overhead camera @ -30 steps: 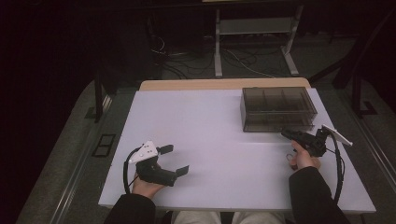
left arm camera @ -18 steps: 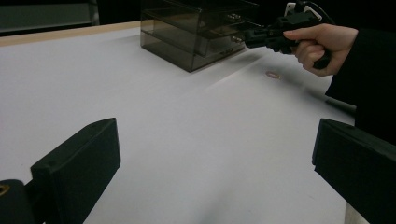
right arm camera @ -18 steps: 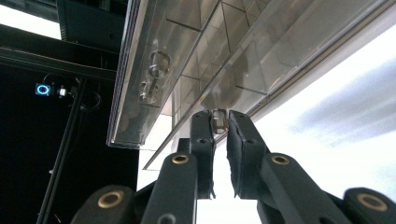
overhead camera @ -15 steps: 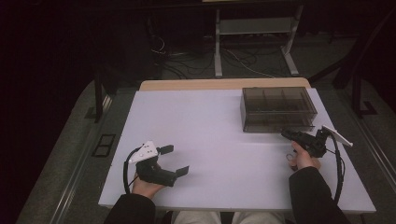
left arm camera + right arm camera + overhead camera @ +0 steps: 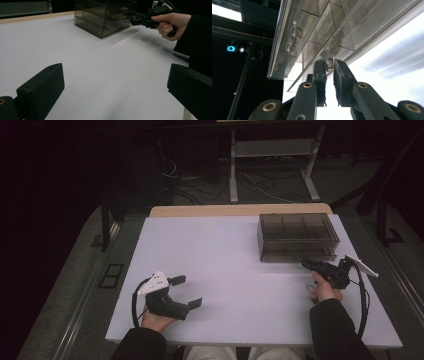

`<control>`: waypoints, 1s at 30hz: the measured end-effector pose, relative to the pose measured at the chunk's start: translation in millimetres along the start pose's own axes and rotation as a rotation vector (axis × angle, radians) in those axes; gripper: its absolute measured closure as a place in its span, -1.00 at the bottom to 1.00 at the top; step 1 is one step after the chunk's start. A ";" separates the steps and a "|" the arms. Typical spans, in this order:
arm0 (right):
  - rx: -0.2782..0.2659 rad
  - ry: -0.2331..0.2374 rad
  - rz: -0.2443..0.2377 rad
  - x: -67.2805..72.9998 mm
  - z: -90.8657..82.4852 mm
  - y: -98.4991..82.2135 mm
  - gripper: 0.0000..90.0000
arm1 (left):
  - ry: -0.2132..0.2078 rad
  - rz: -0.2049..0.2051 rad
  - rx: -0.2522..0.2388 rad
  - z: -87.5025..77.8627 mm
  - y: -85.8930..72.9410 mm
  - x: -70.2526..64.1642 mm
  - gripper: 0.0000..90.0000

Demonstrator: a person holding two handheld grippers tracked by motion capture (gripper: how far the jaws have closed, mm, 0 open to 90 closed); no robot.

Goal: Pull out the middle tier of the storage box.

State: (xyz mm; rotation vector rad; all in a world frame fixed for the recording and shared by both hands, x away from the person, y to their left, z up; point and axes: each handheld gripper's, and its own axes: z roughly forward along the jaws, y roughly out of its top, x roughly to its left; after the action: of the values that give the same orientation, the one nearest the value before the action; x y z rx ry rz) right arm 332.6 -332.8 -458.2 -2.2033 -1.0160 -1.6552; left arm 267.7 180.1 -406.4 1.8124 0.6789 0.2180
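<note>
Still unmoved: right gripper [image 5: 329, 65] fingers pinching drawer knob [image 5: 328, 63]; left gripper [image 5: 186, 291] fingers wide, empty.

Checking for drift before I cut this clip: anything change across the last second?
No visible change. The right gripper holds its jaws pinched on the small drawer knob of the smoked drawer box; the left gripper rests open on the white table. The drawer is not yet pulled out.
</note>
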 end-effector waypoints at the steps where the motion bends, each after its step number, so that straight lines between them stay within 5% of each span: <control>1: -0.006 -0.010 0.000 1.4 -0.6 -0.8 0.66 | 0.000 0.001 0.003 0.1 -0.1 0.1 -1.00; 21: 0.023 -0.035 -0.056 12.2 -13.2 -7.7 0.36 | -0.006 0.004 0.020 2.6 -0.8 -0.7 -0.99; 30: 0.094 -0.112 -0.188 19.4 -32.0 -2.1 0.33 | -0.008 0.007 0.028 5.0 -0.7 -0.8 -0.99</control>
State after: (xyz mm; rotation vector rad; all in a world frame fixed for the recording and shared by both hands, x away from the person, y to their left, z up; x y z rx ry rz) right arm 309.4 -340.7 -429.8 -2.2195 -1.3399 -1.5346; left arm 269.1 175.7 -408.7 1.8418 0.6730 0.2064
